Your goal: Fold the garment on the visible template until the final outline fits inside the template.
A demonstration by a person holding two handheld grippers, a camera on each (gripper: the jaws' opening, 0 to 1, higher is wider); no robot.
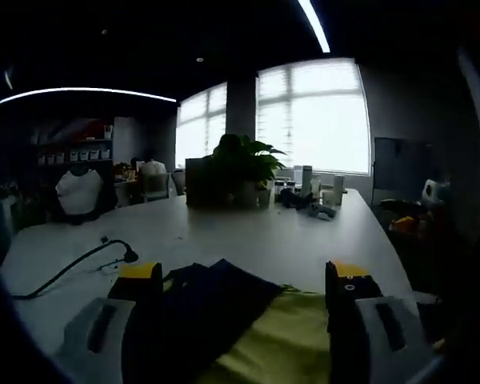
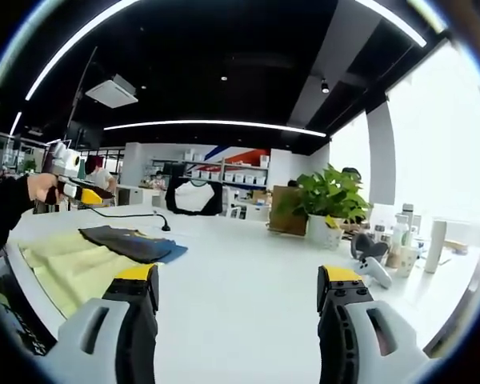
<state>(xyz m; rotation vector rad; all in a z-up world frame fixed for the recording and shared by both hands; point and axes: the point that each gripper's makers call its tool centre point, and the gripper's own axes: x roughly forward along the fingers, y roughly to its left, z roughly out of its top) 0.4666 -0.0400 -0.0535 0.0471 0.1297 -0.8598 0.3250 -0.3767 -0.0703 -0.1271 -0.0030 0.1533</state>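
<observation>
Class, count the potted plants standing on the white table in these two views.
1: the potted plant stands at the table's far end by the windows. Both views show the same plant; others may be hidden.

Garment [image 2: 124, 242] lies on table [image 2: 248, 272], potted plant [image 2: 326, 206] behind

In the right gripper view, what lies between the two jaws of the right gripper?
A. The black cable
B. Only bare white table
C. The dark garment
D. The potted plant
B: the right gripper is open over the bare white table; the dark folded garment on the yellow-green sheet lies off to its left.
</observation>
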